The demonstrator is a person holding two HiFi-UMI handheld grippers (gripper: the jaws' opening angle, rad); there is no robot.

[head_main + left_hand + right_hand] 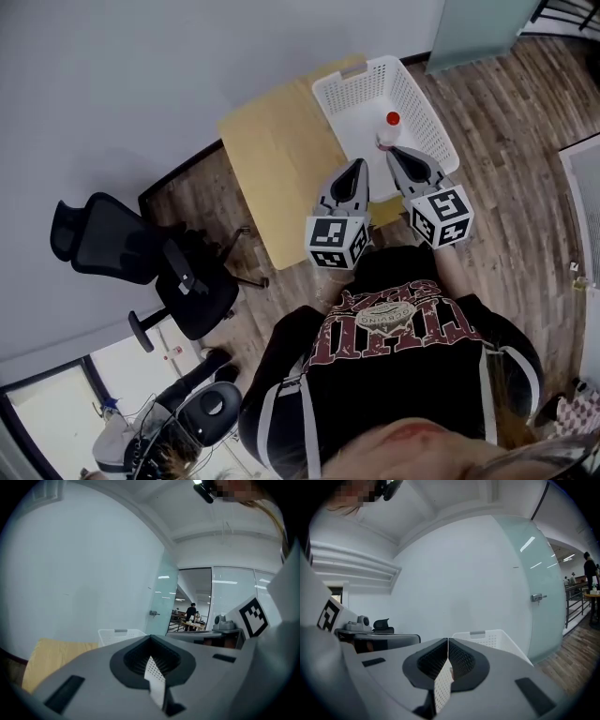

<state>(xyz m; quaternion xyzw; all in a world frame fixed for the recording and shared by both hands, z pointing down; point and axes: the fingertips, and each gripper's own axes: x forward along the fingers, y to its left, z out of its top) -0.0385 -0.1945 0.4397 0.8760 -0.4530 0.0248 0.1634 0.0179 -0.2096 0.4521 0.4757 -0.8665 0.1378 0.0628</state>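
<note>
Both grippers are held close to my chest, pointing forward over the near edge of a light wooden table (277, 155). My left gripper (356, 166) is shut with nothing between its jaws, and its tip (151, 638) points towards a white wall. My right gripper (393, 153) is shut and empty too, its tip (448, 641) level with the basket's rim. A white perforated basket (427, 111) stands on the table's right end. Inside it stands a white bottle with a red cap (389, 132), just beyond the right gripper's tip. The basket (119, 634) (487, 637) shows behind both grippers' jaws.
A black office chair (141, 262) stands left of the table on the wood floor (506, 131). A second chair (202, 412) is at the lower left. A frosted glass door (534, 588) is to the right. People stand far off behind the glass (191, 611).
</note>
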